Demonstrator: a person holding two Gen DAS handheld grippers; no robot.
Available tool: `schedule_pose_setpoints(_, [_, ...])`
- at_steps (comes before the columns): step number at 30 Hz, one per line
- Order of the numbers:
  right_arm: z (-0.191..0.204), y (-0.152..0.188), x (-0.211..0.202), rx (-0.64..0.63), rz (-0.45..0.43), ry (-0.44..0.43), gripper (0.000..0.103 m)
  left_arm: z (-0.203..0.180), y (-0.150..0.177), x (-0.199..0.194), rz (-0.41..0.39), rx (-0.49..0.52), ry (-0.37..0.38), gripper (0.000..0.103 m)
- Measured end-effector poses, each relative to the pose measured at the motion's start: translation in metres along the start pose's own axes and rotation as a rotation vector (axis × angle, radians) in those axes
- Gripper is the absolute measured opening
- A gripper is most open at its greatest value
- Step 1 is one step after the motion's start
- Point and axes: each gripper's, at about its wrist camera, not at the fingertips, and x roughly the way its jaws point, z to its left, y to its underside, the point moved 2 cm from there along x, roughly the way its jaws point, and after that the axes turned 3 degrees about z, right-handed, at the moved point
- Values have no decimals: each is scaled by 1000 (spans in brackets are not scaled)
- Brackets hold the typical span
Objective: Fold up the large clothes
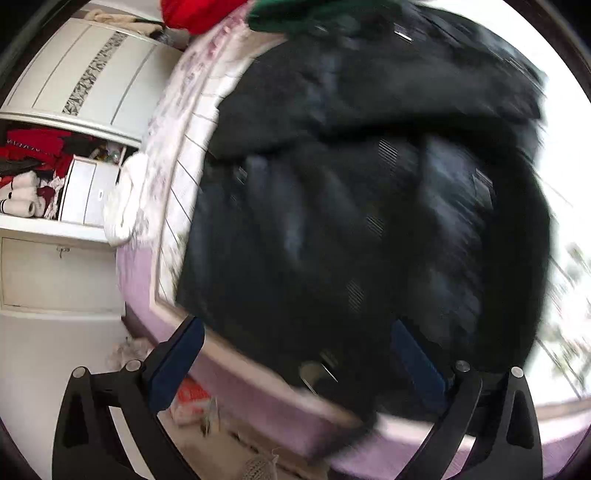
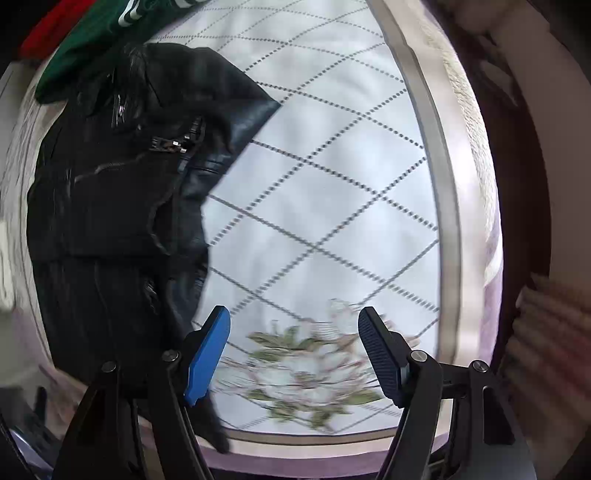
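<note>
A large black leather jacket (image 1: 351,192) lies spread on the bed and fills the blurred left wrist view. My left gripper (image 1: 295,354) hangs over its near hem by the bed's edge. Its blue pads (image 1: 177,365) stand wide apart and press on nothing. In the right wrist view the same jacket (image 2: 118,206) lies at the left, zips showing, one sleeve folded across it. My right gripper (image 2: 293,332) is open over the flower print on the white quilted bedspread (image 2: 332,184), just right of the jacket. Nothing is between its fingers.
A green garment (image 2: 92,44) and a red one (image 2: 55,29) lie at the bed's far end. A white wardrobe (image 1: 74,92) with an open shelf of red and white clothes stands left of the bed. Bags lie on the floor (image 1: 192,402). A cream blanket (image 2: 469,110) runs along the bed's right edge.
</note>
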Motion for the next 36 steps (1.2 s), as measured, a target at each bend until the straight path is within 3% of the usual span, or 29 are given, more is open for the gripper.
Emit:
schedule_pose_setpoints(2, [-19, -3, -2, -40, 6, -5, 74, -28, 16, -14, 28, 8, -5, 103])
schedule_pose_setpoints(6, [-65, -6, 6, -78, 32, 17, 74, -81, 39, -35, -15, 68, -82, 103])
schedule_pose_setpoints(11, [-121, -15, 15, -50, 62, 57, 74, -129, 40, -10, 37, 98, -151, 103])
schedule_pose_setpoints(15, [-148, -26, 19, -31, 65, 70, 74, -129, 22, 18, 74, 46, -228, 103])
schedule_pose_setpoints(18, [-155, -38, 38, -19, 61, 27, 74, -119, 7, 28, 71, 6, -262, 103])
schedule_pose_setpoints(21, [-152, -47, 49, -1, 59, -87, 74, -103, -2, 34, 90, -23, -250, 103])
schedule_pose_setpoints(22, [-150, -51, 53, 5, 60, -161, 74, -95, -5, 37, 101, -36, -223, 96])
schedule_pose_setpoints(24, [-147, -61, 55, 9, 55, -279, 74, -82, -9, 38, 109, -57, -138, 71])
schedule_pose_setpoints(26, [-138, -75, 59, 4, 55, -442, 74, -76, -13, 35, 99, -54, -67, 19])
schedule_pose_setpoints(27, [-134, -82, 62, 13, 59, -526, 74, -73, -15, 30, 82, -51, -50, 10])
schedule_pose_setpoints(29, [-122, -95, 70, 39, 75, -676, 74, -66, -17, 17, 48, -55, -68, 8])
schedule_pose_setpoints(31, [-101, -111, 82, 64, 116, -820, 74, -59, -19, 12, 45, -67, -39, 8])
schedule_pose_setpoints(36, [-44, -116, 104, 112, 184, -1000, 73, -42, -21, 3, 15, -61, 12, 8])
